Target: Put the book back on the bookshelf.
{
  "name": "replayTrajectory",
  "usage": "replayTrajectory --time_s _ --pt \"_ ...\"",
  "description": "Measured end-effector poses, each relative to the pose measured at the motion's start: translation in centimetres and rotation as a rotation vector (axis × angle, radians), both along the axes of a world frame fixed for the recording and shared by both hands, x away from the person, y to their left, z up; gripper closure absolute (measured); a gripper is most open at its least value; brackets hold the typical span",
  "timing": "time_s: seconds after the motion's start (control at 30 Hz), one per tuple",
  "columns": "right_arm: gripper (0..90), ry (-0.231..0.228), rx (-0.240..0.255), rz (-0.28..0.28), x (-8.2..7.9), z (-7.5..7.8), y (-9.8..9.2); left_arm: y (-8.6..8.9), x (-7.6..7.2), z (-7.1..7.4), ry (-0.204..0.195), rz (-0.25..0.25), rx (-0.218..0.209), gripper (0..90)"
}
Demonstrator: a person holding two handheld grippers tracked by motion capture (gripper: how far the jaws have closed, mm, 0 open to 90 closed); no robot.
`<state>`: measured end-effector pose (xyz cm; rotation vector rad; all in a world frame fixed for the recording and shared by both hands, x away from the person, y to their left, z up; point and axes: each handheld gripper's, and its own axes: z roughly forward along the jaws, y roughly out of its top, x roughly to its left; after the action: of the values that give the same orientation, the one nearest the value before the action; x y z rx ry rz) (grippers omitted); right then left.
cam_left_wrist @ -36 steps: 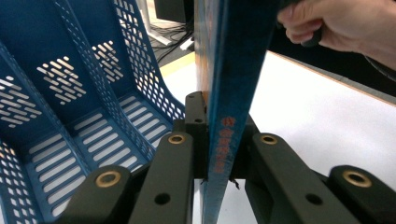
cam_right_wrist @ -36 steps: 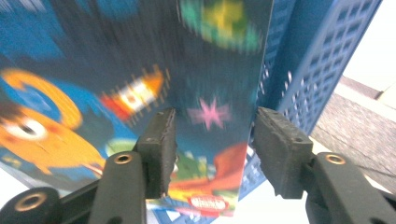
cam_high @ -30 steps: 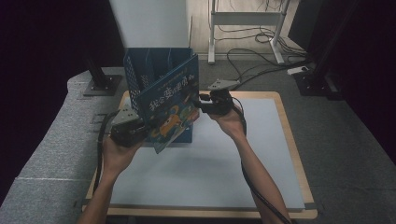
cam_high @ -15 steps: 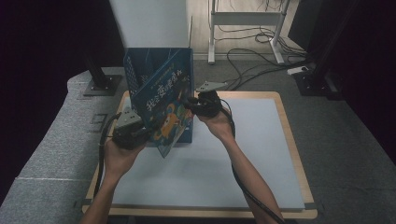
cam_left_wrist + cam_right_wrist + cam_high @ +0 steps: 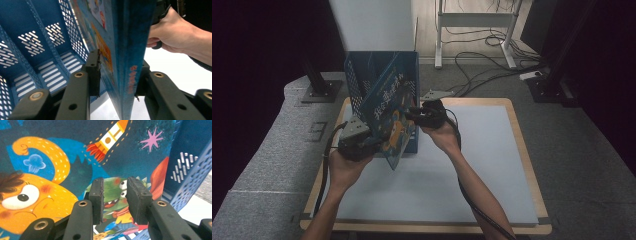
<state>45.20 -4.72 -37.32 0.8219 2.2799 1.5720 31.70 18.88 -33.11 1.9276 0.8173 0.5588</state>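
A blue picture book (image 5: 391,117) stood tilted on edge against the front of a blue slotted file rack (image 5: 362,75) at the far left of the table (image 5: 492,165). The left gripper (image 5: 371,142) straddled the book's lower spine edge; its jaws had just been opening, one pad clear of the cover, the other by the spine. The right gripper (image 5: 412,114) pointed at the front cover, jaws slightly apart, nothing between them, tips close against the cover.

one book (image 5: 392,117), one blue rack (image 5: 362,70)
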Motion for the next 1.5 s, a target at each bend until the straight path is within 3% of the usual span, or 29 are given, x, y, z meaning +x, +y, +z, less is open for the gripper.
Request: replayTrajectory --time_s 0.23,0.33,0.57,0.8,1.07,1.2,1.27,1.5 --pt "66.3 -0.002 0.006 0.000 -0.1 -0.1 0.2 -0.4 -0.1 0.0 -0.013 0.017 0.008 64.4" --pt "66.5 0.005 0.031 0.016 -0.1 0.0 0.2 -0.8 0.1 -0.3 -0.030 0.029 0.016 64.2" --pt "67.1 -0.011 0.024 0.012 -0.2 0.3 0.4 -1.1 0.6 -0.3 -0.032 0.032 -0.008 63.3" --pt "67.6 -0.005 0.048 0.013 -0.2 0.4 0.0 -1.4 1.4 -0.3 -0.033 0.019 -0.041 62.8" --pt "63.9 0.012 0.070 0.015 -0.2 0.1 -0.5 -1.6 1.8 -0.3 -0.025 -0.002 -0.043 62.5" --pt "59.8 0.021 0.065 0.019 -0.3 -0.1 -0.6 -2.2 1.8 -1.2 -0.019 -0.001 0.011 60.0" --pt "59.1 0.019 0.070 0.024 -0.4 -0.2 -0.5 -2.3 1.9 -1.6 -0.009 -0.016 -0.012 58.4" --pt "55.8 0.033 0.045 0.015 -0.5 -0.8 -0.9 -2.3 2.2 -1.7 -0.011 -0.045 -0.029 57.5"
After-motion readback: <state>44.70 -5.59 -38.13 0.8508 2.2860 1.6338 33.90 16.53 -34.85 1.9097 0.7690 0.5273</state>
